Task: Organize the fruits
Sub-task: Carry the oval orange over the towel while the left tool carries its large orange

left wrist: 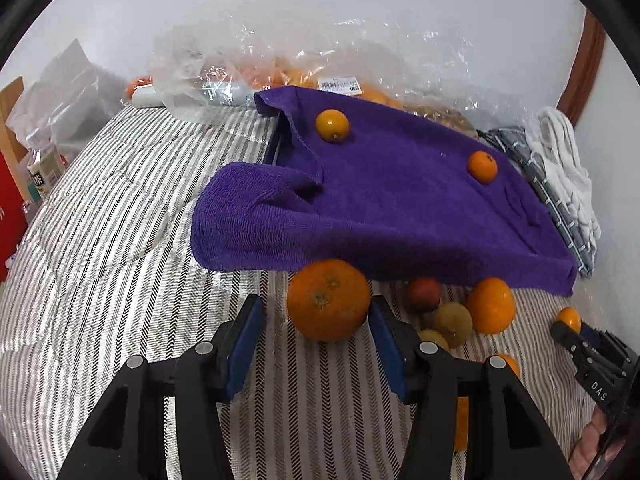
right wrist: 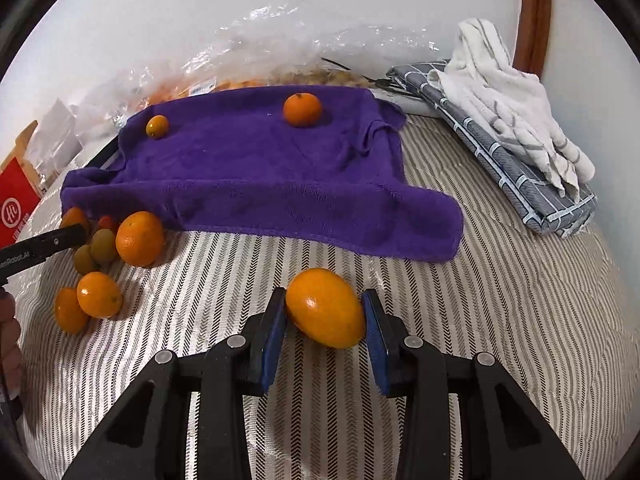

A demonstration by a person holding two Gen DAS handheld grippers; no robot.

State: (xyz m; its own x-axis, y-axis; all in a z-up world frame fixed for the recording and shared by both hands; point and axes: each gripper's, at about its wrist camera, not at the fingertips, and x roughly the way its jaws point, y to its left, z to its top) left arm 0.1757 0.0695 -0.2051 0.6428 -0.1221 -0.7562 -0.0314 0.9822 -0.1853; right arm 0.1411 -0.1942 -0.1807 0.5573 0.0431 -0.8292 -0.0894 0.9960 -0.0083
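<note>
A purple towel [left wrist: 380, 200] lies on the striped bed, also in the right wrist view [right wrist: 256, 168]. Two small oranges sit on it [left wrist: 332, 125] [left wrist: 482, 166], seen too from the right [right wrist: 157, 126] [right wrist: 302, 109]. My left gripper [left wrist: 316, 320] is open around a large orange [left wrist: 328, 300] at the towel's near edge; the right pad touches it. My right gripper [right wrist: 324, 316] is shut on an oval orange fruit [right wrist: 325, 307] just above the bed. A cluster of oranges and greenish fruits [right wrist: 104, 256] lies left of it.
A clear plastic bag with more fruit [left wrist: 320, 76] lies behind the towel by the wall. A folded grey cloth and a white towel [right wrist: 512, 128] lie at right. A red box [right wrist: 16, 204] and bottles [left wrist: 40, 172] stand at the left edge.
</note>
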